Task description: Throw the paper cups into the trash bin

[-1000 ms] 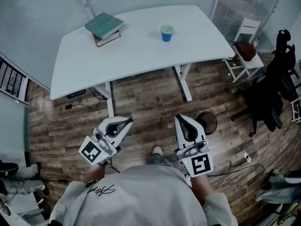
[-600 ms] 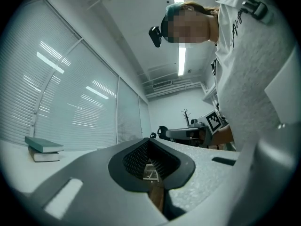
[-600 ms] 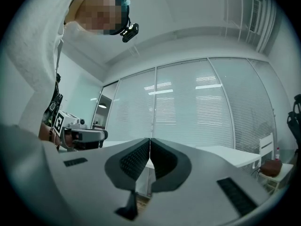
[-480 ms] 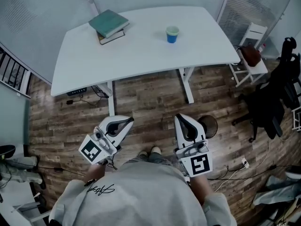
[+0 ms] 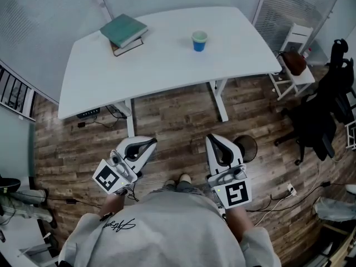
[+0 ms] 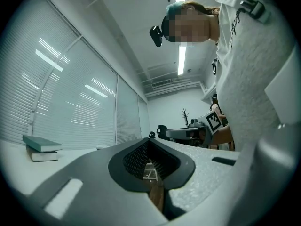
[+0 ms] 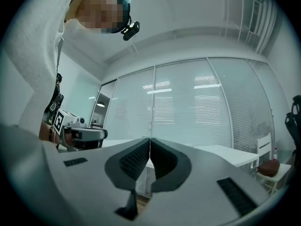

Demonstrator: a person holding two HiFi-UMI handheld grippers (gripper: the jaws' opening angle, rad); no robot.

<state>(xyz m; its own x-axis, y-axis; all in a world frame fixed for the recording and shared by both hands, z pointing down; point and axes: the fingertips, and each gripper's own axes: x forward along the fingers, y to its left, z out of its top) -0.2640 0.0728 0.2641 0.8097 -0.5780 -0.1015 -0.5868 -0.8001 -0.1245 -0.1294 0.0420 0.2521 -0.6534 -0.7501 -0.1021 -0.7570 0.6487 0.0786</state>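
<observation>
both jaw pairs clenched tight, nothing between: left gripper (image 5: 150, 144), right gripper (image 5: 213, 142), low in frame above wood-plank floor (image 5: 172, 115). paper cup (image 5: 199, 40) well apart, top centre, upright on smooth white table (image 5: 167, 63). right gripper looks nearer. cup blue, tapered, probably crushable.

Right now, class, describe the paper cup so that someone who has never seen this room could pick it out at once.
Find the big white desk. Toward its far edge, right of the middle, stands a small blue paper cup. The only other things on the desk are two stacked books at the far left; the cup alone is round, blue and upright.
</observation>
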